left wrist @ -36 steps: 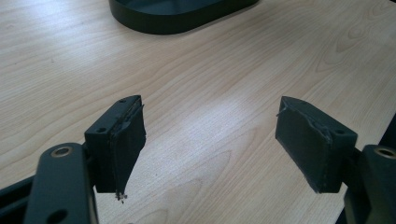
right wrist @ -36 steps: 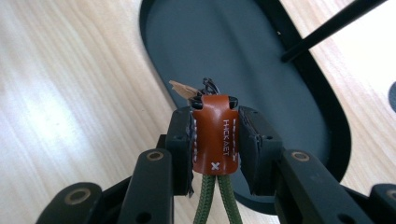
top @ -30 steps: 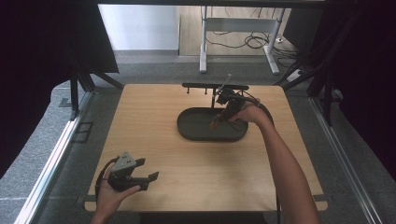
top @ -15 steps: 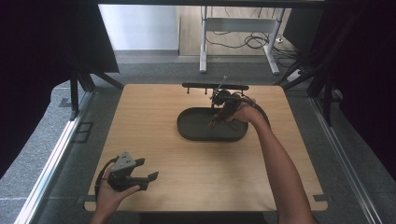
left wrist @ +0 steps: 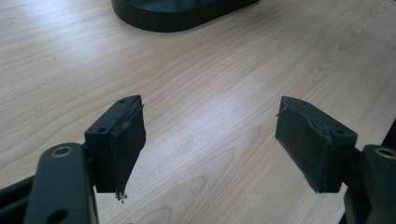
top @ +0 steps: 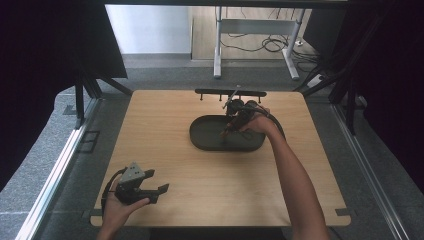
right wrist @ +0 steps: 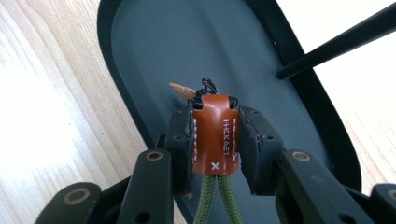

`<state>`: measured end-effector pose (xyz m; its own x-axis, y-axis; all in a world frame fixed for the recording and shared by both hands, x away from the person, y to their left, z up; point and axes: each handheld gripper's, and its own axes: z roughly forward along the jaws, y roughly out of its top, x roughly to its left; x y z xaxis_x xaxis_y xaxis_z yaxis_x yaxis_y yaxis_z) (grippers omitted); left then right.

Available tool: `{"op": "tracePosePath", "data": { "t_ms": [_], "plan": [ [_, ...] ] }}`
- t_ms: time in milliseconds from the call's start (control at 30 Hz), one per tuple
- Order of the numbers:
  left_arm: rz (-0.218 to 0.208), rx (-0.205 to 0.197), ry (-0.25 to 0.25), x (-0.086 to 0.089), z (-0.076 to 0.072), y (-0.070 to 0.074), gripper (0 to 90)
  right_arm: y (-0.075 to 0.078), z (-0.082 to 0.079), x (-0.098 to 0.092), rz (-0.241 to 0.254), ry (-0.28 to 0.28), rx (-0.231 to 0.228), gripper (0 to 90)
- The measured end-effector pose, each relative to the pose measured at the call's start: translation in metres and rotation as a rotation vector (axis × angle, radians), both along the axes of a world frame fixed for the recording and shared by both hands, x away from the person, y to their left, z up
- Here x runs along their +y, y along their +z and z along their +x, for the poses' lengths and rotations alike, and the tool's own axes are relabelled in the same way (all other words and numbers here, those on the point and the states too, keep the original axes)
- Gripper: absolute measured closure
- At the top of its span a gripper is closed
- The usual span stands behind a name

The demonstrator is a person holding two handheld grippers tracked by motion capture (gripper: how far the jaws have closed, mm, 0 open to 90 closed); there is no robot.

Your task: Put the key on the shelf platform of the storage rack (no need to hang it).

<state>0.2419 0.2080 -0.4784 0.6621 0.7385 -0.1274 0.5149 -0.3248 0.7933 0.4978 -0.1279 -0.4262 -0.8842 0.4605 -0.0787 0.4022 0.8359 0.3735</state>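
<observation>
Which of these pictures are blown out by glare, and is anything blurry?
Right gripper view: the wooden table washes to near white at left and top right, while the leather tab in the right claw stays sharp. Left gripper view: a soft sheen on the wood between the open left claw's jaws. High view: evenly lit, dark curtains at the sides, tray details small and soft.

The left gripper (left wrist: pixel 210 149) hangs just over a pale wooden table (left wrist: pixel 224 88), its two black jaws spread wide with only bare wood between them. The pads (left wrist: pixel 122 144) are worn, with frayed edges. Well ahead of the jaws, toward the left one, lies the rim of a dark oval tray (left wrist: pixel 177 14).
</observation>
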Motion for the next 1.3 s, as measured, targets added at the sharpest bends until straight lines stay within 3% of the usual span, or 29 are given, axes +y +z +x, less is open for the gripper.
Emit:
{"op": "tracePosePath", "data": {
  "t_ms": [433, 667, 1100, 1300],
  "plan": [
    [-0.001, 0.0, 0.002, 0.001, -0.001, 0.0, 24.4, -0.011, 0.004, -0.002, 0.003, -0.013, -0.009, 65.2],
    [0.007, 0.003, 0.0, 0.0, 0.001, -0.001, 24.3, -0.014, 0.003, -0.006, 0.012, -0.008, -0.011, 59.1],
    [0.009, 0.002, -0.002, -0.002, 0.0, -0.001, 24.3, -0.004, -0.005, -0.013, 0.035, -0.017, -0.033, 57.9],
    [0.01, 0.0, -0.003, -0.003, 0.0, -0.001, 24.3, 0.004, -0.015, -0.017, 0.068, -0.003, -0.029, 54.5]
  ]
}}
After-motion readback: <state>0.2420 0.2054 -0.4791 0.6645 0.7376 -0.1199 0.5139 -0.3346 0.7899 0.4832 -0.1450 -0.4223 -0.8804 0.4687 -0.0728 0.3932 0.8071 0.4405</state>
